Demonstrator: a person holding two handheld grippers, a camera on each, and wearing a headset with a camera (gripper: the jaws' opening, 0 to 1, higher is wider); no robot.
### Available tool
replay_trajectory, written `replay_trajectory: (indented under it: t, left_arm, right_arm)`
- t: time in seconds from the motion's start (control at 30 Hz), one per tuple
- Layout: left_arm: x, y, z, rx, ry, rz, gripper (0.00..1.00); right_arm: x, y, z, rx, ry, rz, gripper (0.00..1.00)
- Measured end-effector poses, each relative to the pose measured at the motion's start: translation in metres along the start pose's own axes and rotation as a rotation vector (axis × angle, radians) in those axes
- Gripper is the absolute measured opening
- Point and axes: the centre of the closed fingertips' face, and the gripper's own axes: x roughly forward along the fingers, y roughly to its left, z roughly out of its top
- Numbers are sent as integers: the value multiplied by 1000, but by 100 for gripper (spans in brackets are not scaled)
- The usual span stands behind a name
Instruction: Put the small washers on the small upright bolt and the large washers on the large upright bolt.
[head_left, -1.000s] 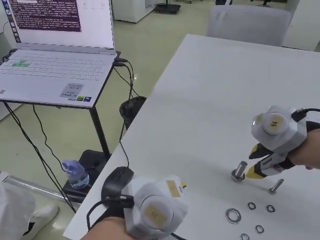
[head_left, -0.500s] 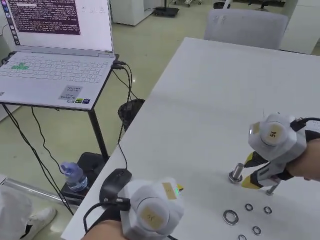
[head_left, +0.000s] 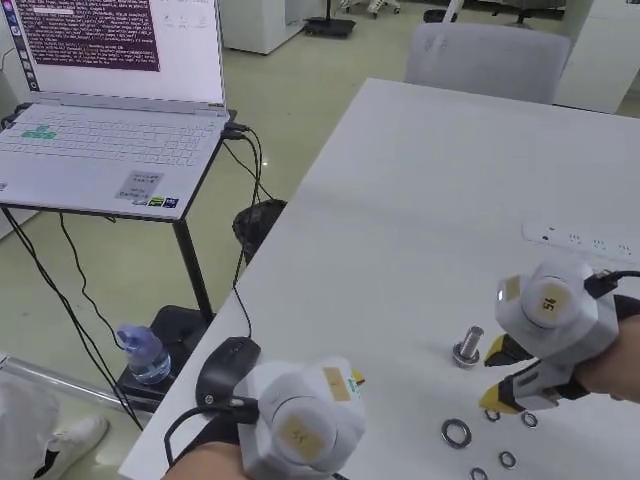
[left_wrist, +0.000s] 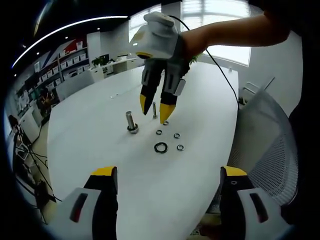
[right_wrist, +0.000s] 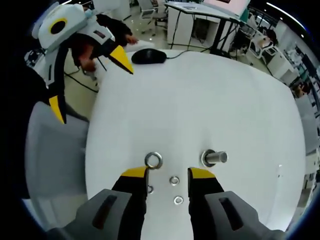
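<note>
The large upright bolt (head_left: 467, 346) stands on the white table (head_left: 420, 200), with a washer at its base. Beside it in the left gripper view is the thin small bolt (left_wrist: 154, 106). A large washer (head_left: 456, 432) and several small washers (head_left: 507, 459) lie flat near the bolts. My right gripper (head_left: 492, 377) hovers open just over the small washers, one small washer (right_wrist: 174, 180) lying between its jaws and the large washer (right_wrist: 153, 160) ahead. My left gripper (left_wrist: 168, 172) is held wide open near the table's front edge, holding nothing.
A black mouse (head_left: 225, 365) with its cable lies at the table's near left corner. A laptop (head_left: 110, 130) sits on a stand to the left, a bottle (head_left: 143, 352) on the floor below it. A power strip (head_left: 580, 240) lies far right, a grey chair (head_left: 490, 50) beyond.
My right gripper has drawn back from beside the large bolt toward me and now hangs over the small washers. The left gripper has barely moved.
</note>
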Motion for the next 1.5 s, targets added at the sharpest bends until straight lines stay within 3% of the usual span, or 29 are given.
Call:
replay_trajectory:
  t: [0.37, 0.67, 0.97, 1.5]
  left_arm:
    - [3, -1, 5, 12, -5, -1, 86]
    - [3, -2, 3, 13, 0, -1, 84]
    - [3, -1, -1, 7, 7, -5, 83]
    - [3, -1, -2, 5, 8, -6, 82]
  right_arm:
    - [16, 13, -9, 47, -11, 25, 33]
    - [42, 19, -12, 36, -7, 14, 33]
    - [63, 27, -18, 24, 32, 32, 33]
    - [74, 29, -20, 38, 38, 14, 32]
